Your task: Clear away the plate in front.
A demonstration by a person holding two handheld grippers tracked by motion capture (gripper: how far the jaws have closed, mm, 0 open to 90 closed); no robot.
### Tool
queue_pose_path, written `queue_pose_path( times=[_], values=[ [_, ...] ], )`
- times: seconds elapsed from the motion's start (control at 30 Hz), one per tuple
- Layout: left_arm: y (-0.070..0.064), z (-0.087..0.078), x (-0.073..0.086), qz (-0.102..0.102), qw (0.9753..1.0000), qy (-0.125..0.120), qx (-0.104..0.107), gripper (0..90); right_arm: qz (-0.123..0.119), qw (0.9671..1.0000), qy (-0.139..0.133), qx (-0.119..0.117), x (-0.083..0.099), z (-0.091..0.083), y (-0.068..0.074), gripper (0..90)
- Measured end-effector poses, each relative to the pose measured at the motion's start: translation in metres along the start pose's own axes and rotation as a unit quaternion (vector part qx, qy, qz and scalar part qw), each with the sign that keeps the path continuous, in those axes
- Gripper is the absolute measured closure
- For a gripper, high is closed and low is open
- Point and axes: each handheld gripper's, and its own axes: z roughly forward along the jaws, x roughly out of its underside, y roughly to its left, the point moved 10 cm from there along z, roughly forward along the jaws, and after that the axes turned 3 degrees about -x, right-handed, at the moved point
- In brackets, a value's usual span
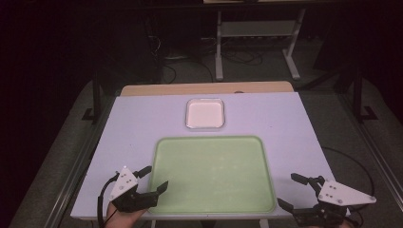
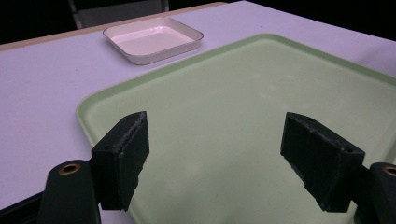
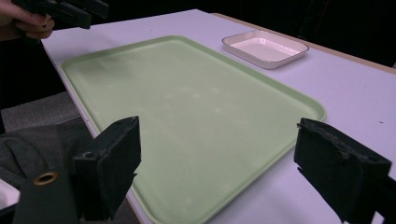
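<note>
Both my left gripper [image 1: 153,178] and right gripper [image 1: 290,191] gape wide at the green tray's [image 1: 214,173] near corners; a lopsided lift could tip it.

My left gripper [image 1: 154,178] was black in the jaws, with a pale grey three-cornered plate on top, and my right gripper [image 1: 289,191] wore the same black and pale grey. The tray [image 1: 214,147] between them was a plain, soft green, no pattern on it. The little square dish [image 1: 205,124] beyond was white with a thin dark rim. The tabletop [image 1: 138,123] looked pale lilac-white, its far edge a light wood strip [image 1: 204,88].
</note>
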Motion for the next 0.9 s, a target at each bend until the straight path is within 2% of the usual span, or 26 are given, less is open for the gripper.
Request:
queue_pose_path(
  times=[0.1, 0.3, 0.37, 0.6, 0.8, 0.9],
  values=[
    [-0.001, 0.003, 0.002, -0.001, 1.0000, 0.005, 0.005, 23.2, 0.006, 1.0000, -0.006, 0.004, -0.001, -0.001, -0.003, 13.8],
    [0.002, 0.004, 0.006, -0.001, 0.9998, 0.019, 0.000, 23.3, 0.012, 0.9998, -0.015, 0.011, -0.003, -0.004, -0.006, 13.7],
    [0.003, 0.002, 0.005, -0.003, 0.9999, 0.015, -0.002, 23.3, 0.012, 0.9997, -0.017, 0.016, -0.003, -0.005, -0.006, 13.7],
    [-0.002, 0.000, 0.000, -0.011, 0.9998, -0.002, 0.015, 22.3, 0.010, 0.9996, -0.014, 0.023, -0.004, -0.004, -0.007, 13.6],
    [-0.009, 0.003, -0.007, -0.007, 0.9997, 0.001, 0.022, 22.0, 0.009, 0.9996, -0.013, 0.022, -0.005, -0.001, -0.005, 13.6],
    [-0.011, 0.004, -0.012, -0.008, 0.9994, -0.003, 0.034, 22.0, 0.011, 0.9996, -0.013, 0.024, -0.005, 0.000, -0.005, 13.6]
  ],
)
